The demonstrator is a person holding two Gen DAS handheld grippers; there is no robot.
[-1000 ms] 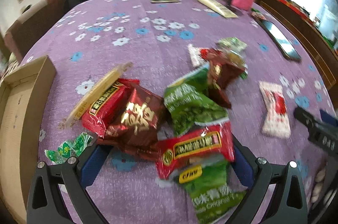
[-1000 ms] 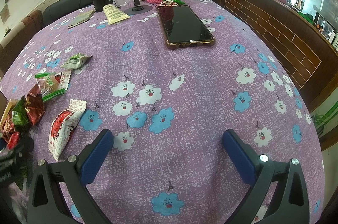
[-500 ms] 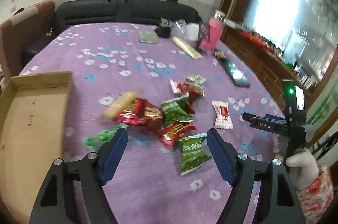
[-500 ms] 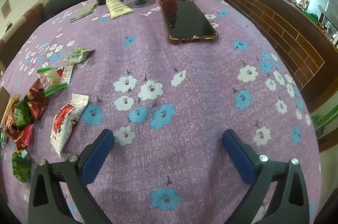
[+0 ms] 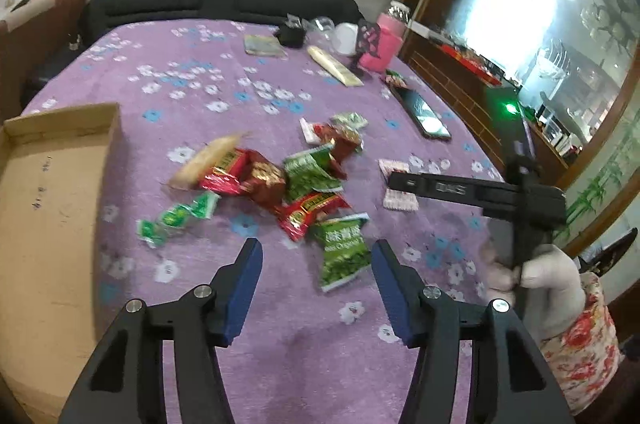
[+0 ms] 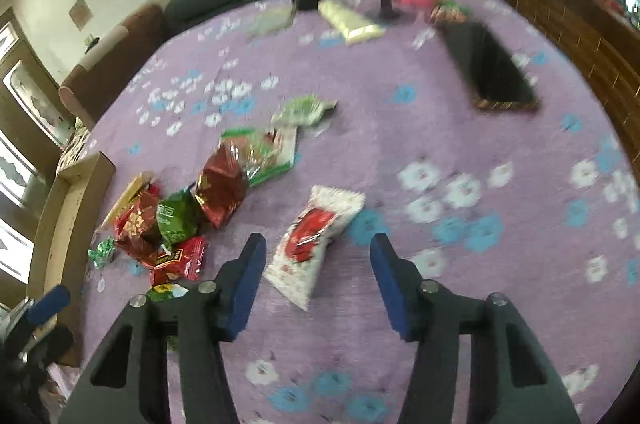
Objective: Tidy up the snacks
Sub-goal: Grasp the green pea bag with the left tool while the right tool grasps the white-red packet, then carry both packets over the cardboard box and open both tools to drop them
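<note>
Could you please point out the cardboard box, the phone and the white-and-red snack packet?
cardboard box (image 5: 52,191): left wrist view, bare floor.
phone (image 6: 496,67): right wrist view, dark screen.
white-and-red snack packet (image 6: 312,240): right wrist view, red print.

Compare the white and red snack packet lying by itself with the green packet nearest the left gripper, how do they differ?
The white and red packet is white with a red picture; the green packet is green with white lettering. The white and red packet lies apart from the other snacks; the green packet lies at the pile's near edge, against a red packet. Both lie flat on the purple tablecloth, in no gripper.
</note>
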